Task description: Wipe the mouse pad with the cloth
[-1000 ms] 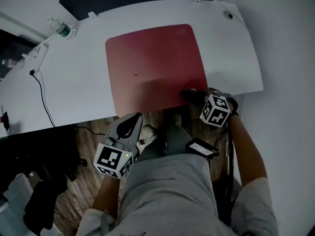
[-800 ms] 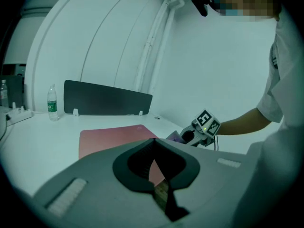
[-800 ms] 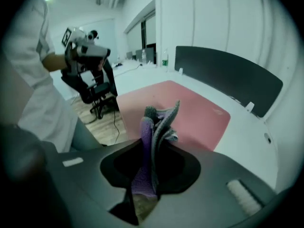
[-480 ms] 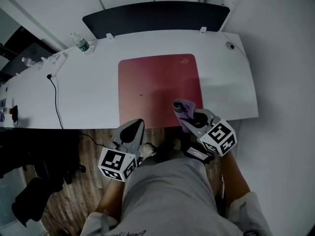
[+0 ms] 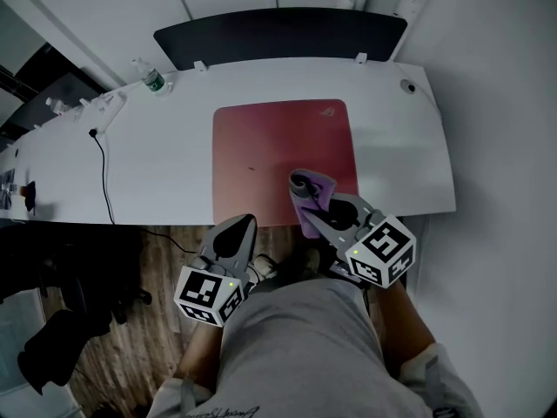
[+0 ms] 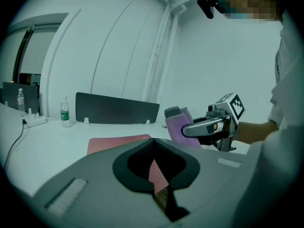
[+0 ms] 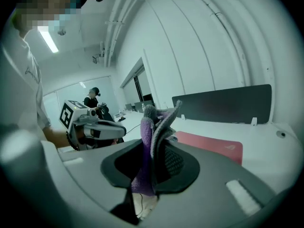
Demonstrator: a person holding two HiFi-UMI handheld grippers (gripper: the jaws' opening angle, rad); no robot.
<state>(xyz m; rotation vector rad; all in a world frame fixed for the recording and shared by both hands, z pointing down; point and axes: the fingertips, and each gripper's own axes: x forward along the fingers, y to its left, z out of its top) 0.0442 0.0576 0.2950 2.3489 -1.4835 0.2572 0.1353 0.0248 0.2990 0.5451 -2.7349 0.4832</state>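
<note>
The red mouse pad [image 5: 278,146] lies flat in the middle of the white desk [image 5: 157,164]. My right gripper [image 5: 318,209] hovers over the pad's front right corner, shut on a crumpled purple cloth [image 5: 310,189] that sticks up out of its jaws. In the right gripper view the cloth [image 7: 153,137] fills the gap between the jaws, with the pad [image 7: 213,144] beyond it. My left gripper [image 5: 235,226] is held off the desk's front edge, above the floor, shut with nothing in it. Its own view shows the pad [image 6: 114,143] and the cloth [image 6: 178,125] held at the right.
A water bottle [image 5: 150,77] and a power strip [image 5: 103,107] with a black cable [image 5: 104,177] sit at the desk's back left. A dark divider panel [image 5: 278,31] runs along the back edge. Near the back right corner is a cable hole [image 5: 406,85]. My legs are below the desk.
The right gripper has risen from the pad's front right corner with the cloth and shifted slightly left. The left gripper has barely moved. The head view has pulled back.
</note>
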